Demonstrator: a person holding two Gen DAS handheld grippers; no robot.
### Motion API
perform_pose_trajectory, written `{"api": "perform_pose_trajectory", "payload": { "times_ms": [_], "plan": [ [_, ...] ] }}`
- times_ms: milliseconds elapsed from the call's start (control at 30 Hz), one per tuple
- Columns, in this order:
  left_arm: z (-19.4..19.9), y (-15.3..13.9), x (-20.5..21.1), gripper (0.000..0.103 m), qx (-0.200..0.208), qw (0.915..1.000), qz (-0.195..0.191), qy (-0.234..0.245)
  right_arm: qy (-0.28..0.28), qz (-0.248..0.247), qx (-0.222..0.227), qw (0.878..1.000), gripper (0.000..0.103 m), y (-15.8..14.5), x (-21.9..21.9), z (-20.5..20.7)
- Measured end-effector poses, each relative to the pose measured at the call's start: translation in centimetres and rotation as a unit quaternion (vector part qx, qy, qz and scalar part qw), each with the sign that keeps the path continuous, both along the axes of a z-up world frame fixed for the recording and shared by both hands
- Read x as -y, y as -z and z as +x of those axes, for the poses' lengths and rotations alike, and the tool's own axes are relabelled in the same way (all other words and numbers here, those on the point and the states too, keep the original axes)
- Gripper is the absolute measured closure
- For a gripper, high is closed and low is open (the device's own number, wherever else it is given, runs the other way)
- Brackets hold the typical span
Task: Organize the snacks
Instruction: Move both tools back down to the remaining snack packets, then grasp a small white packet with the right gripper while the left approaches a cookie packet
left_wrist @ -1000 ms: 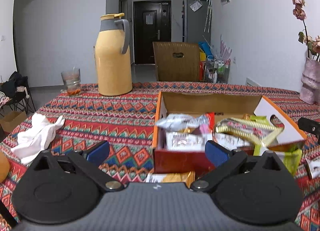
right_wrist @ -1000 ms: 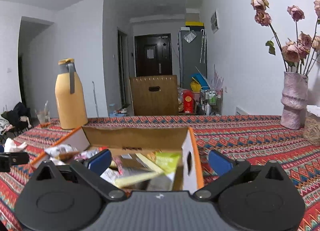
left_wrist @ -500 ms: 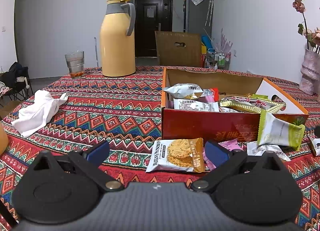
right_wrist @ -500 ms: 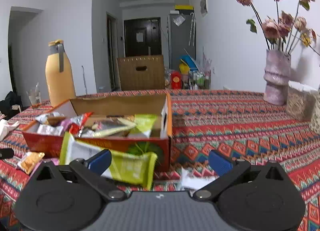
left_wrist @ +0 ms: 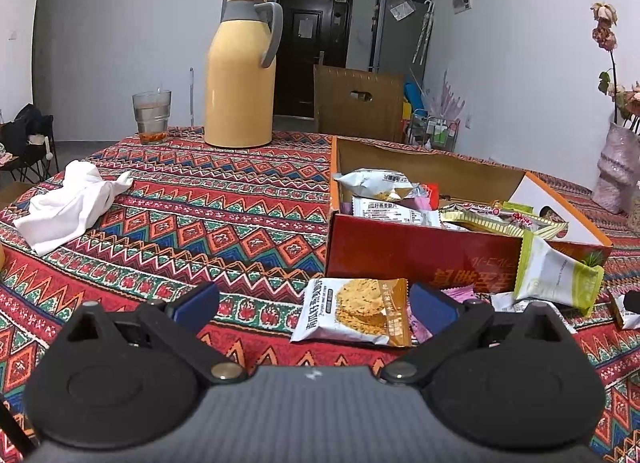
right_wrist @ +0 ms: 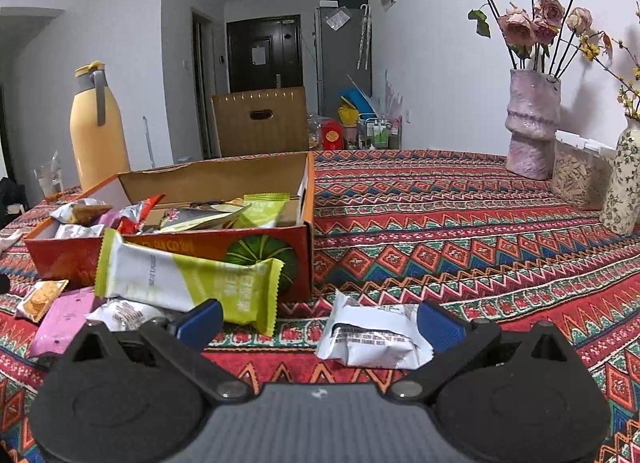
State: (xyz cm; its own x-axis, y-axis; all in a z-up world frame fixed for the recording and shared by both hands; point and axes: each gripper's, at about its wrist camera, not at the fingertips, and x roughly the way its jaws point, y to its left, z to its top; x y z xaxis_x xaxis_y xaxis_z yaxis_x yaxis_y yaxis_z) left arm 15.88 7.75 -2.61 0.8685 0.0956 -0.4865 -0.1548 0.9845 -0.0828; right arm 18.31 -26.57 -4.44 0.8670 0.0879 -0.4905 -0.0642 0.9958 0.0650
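Note:
An open orange cardboard box (left_wrist: 404,253) (right_wrist: 308,191) holds several snack packets. In the left wrist view a cracker packet (left_wrist: 356,313) lies on the cloth in front of the box, between the fingers of my open, empty left gripper (left_wrist: 316,303). A green and white bar packet (left_wrist: 556,277) (right_wrist: 188,277) leans on the box front. In the right wrist view a white packet (right_wrist: 374,337) lies between the fingers of my open, empty right gripper (right_wrist: 320,323). A pink packet (right_wrist: 64,321) and a small orange packet (right_wrist: 40,299) lie at the left.
A yellow thermos (left_wrist: 240,75) and a glass (left_wrist: 152,111) stand at the back left. A white cloth (left_wrist: 70,203) lies at the left. Vases with flowers (right_wrist: 530,127) and a clear container (right_wrist: 580,173) stand at the right. A wooden chair back (left_wrist: 358,105) is behind the table.
Both grippers have pulled back from above the box and come lower toward the cloth. The loose packets in front of the box have come into view. Both stay open.

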Motion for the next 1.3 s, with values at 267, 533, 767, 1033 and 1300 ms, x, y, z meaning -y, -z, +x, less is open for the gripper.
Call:
{"api": "perform_pose_trajectory", "payload": {
  "times_ms": [267,533,767,1033,1300],
  "plan": [
    [-0.1,0.0,-0.2,0.000,0.002,1.0000,-0.007,-0.002,0.018,-0.018,-0.015,1.000,0.000,0.2,0.6,0.5],
    [-0.1,0.1,-0.3,0.000,0.001,1.0000,-0.008,-0.003,0.063,-0.020,-0.068,0.995,0.000,1.6,2.0,3.2],
    [0.0,0.2,-0.3,0.000,-0.005,0.9999,-0.007,-0.007,0.082,0.008,-0.104,0.991,0.000,2.8,2.7,5.5],
    [0.1,0.3,-0.2,0.000,-0.007,0.9999,-0.005,-0.010,0.082,0.003,-0.094,0.992,0.010,3.0,2.6,5.5],
    [0.2,0.4,-0.2,0.000,-0.009,0.9999,-0.004,-0.010,0.074,0.013,-0.072,0.995,0.040,2.6,2.7,4.7]
  ]
}}
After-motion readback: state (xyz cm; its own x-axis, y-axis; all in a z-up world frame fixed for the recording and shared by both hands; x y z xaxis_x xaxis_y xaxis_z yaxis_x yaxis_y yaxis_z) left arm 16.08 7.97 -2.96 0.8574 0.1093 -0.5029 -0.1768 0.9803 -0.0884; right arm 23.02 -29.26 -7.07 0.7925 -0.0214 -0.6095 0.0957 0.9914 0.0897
